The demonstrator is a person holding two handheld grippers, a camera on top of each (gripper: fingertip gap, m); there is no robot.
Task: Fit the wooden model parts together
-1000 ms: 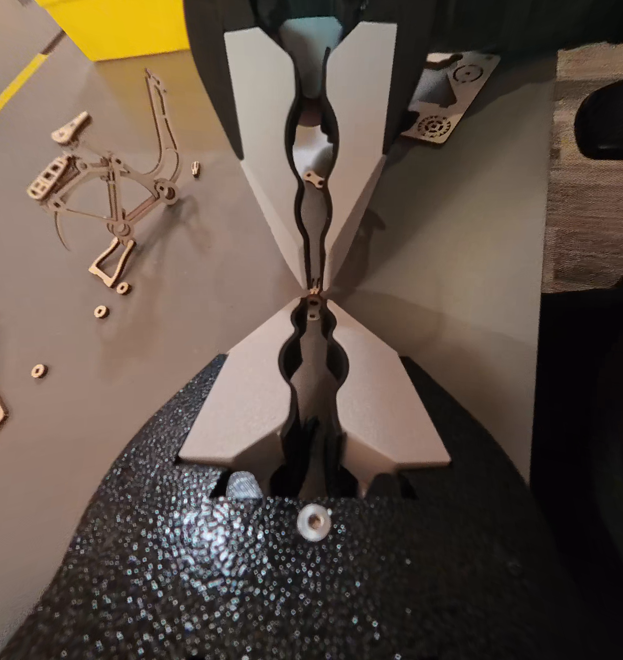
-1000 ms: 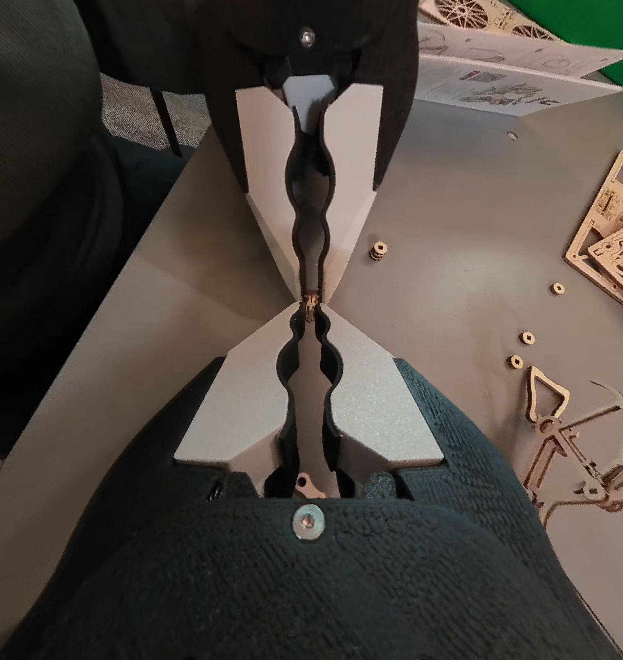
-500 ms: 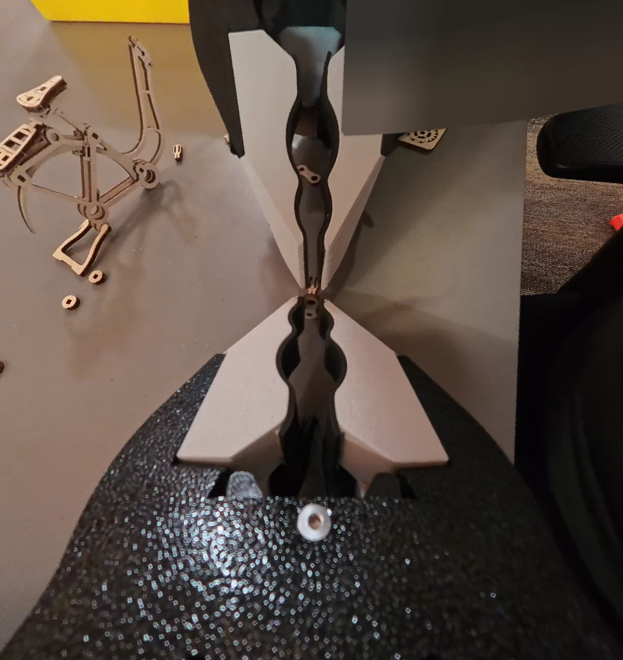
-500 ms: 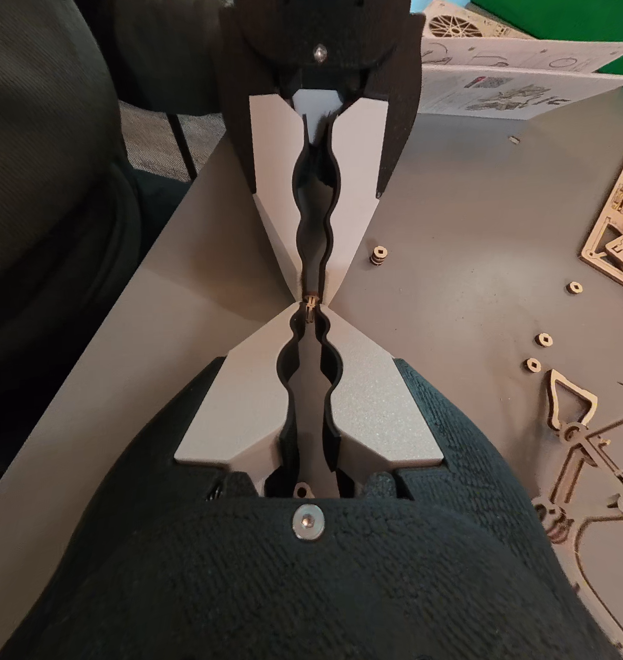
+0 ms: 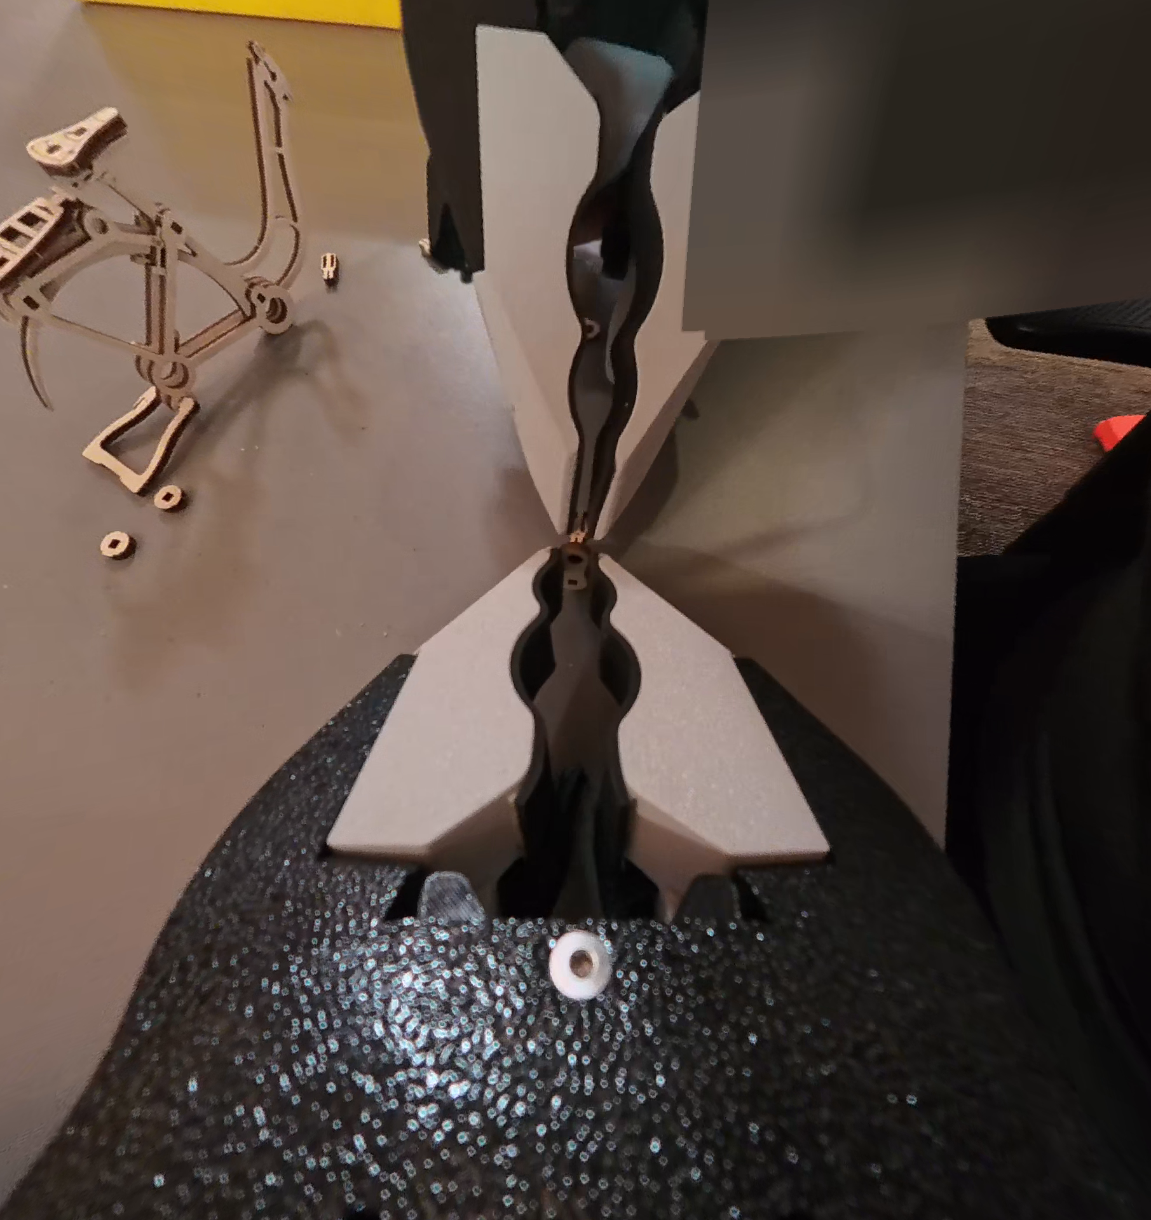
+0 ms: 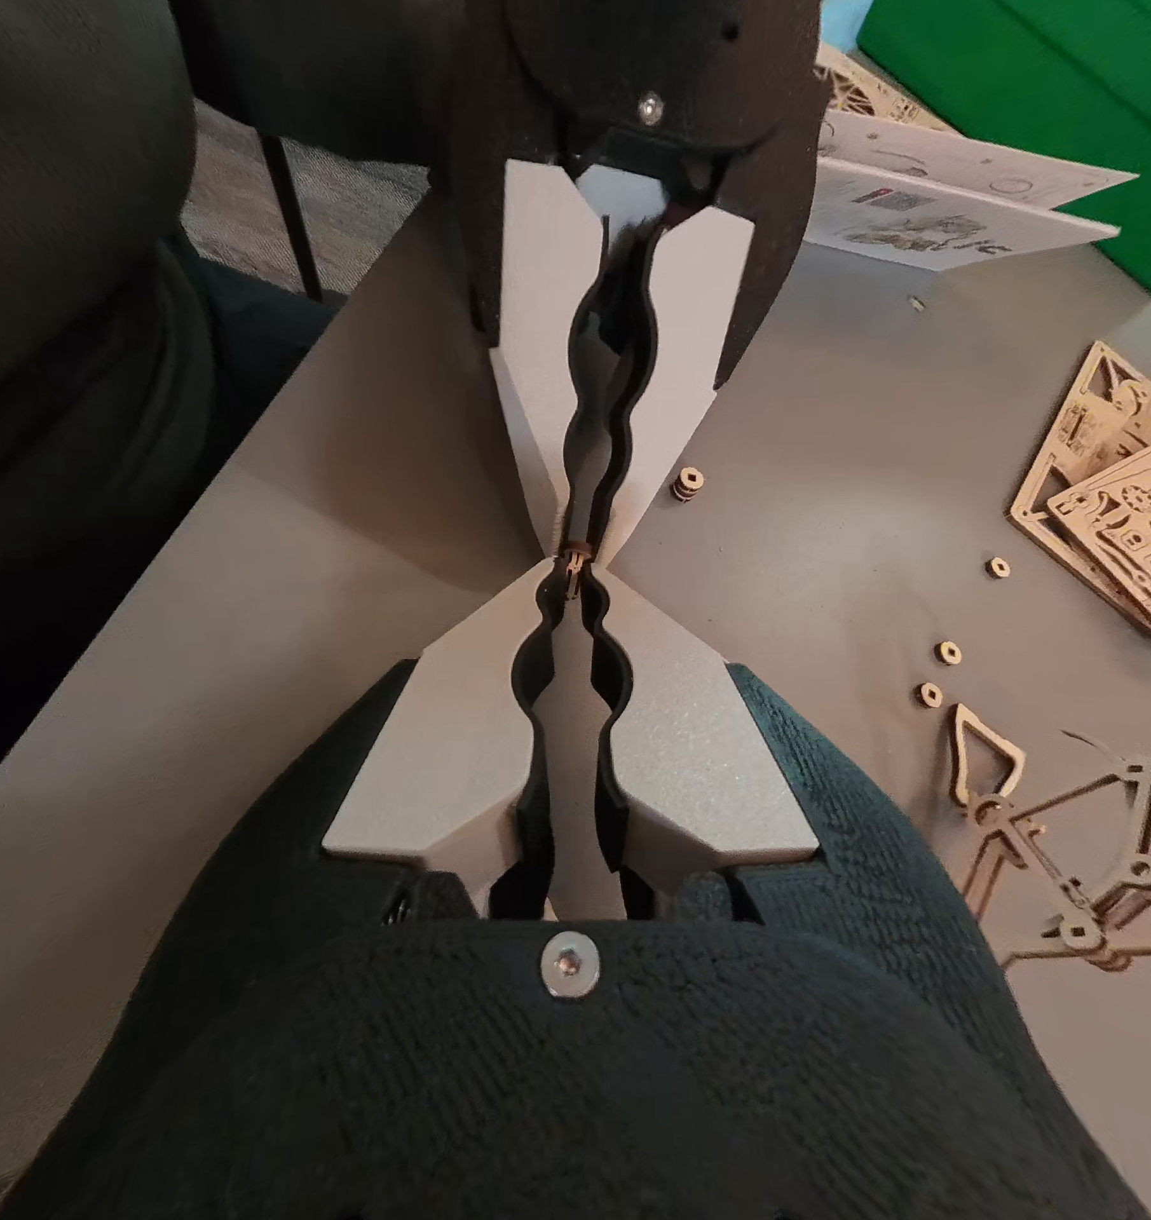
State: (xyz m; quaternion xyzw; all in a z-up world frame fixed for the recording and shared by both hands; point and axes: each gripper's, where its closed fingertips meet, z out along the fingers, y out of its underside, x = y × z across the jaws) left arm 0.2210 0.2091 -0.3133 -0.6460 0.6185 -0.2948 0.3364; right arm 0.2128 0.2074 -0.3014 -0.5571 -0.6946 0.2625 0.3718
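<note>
My left gripper (image 5: 576,556) is shut on a tiny wooden piece (image 5: 576,569) pinched at its tips. My right gripper (image 6: 571,579) is shut on a small wooden pin (image 6: 571,585). The two grippers meet tip to tip above the grey table (image 5: 790,528), so the two parts touch end to end. The right gripper (image 5: 583,520) comes in from the top of the left wrist view. The left gripper (image 6: 579,536) comes in from the top of the right wrist view. Whether the parts are seated in each other is too small to tell.
A partly built wooden model frame (image 5: 156,290) lies on the table, also in the right wrist view (image 6: 1087,858). Loose wooden washers (image 5: 168,496) (image 6: 949,652), a washer stack (image 6: 688,487), part sheets (image 6: 1127,502), an instruction sheet (image 6: 955,204) and a green box (image 6: 1054,99) are around. The table edge (image 5: 955,594) is near. My left and right fingertips are right by each other.
Both grippers have stayed shut and tip to tip. The pair has shifted and tilted a little over the table, and the facing gripper looks slightly rolled.
</note>
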